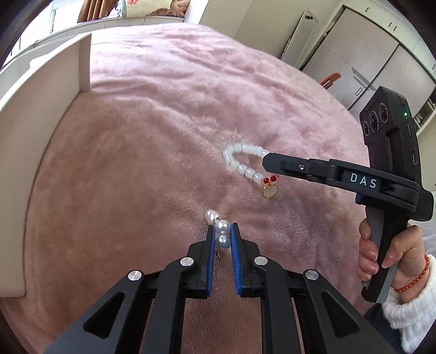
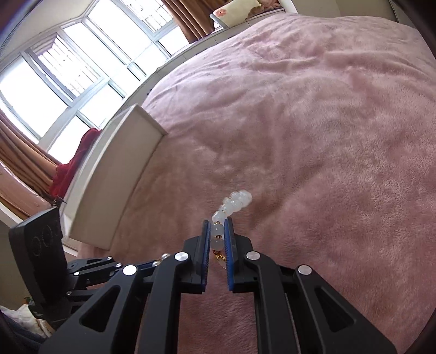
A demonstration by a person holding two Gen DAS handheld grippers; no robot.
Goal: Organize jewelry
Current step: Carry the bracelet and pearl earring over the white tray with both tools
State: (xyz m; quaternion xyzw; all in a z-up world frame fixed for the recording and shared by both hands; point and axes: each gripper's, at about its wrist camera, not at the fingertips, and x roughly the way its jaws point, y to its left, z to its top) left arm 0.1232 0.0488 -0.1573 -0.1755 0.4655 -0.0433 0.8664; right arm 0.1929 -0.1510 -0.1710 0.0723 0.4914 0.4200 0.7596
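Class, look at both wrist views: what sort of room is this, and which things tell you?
Most likely a bedroom at home: a wide bed under a pink plush blanket, a pillow by the curtained window, and tall white wardrobe doors.

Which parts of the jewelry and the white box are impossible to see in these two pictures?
- Pearl piece, left wrist view: its lower part is hidden between the left gripper fingers.
- White bead bracelet, right wrist view: far end blurred.
- White box, both views: inside hidden by its wall.

Daylight through a wide window (image 2: 68, 73) with brown curtains (image 2: 188, 19) lights a pink blanket (image 2: 313, 122).
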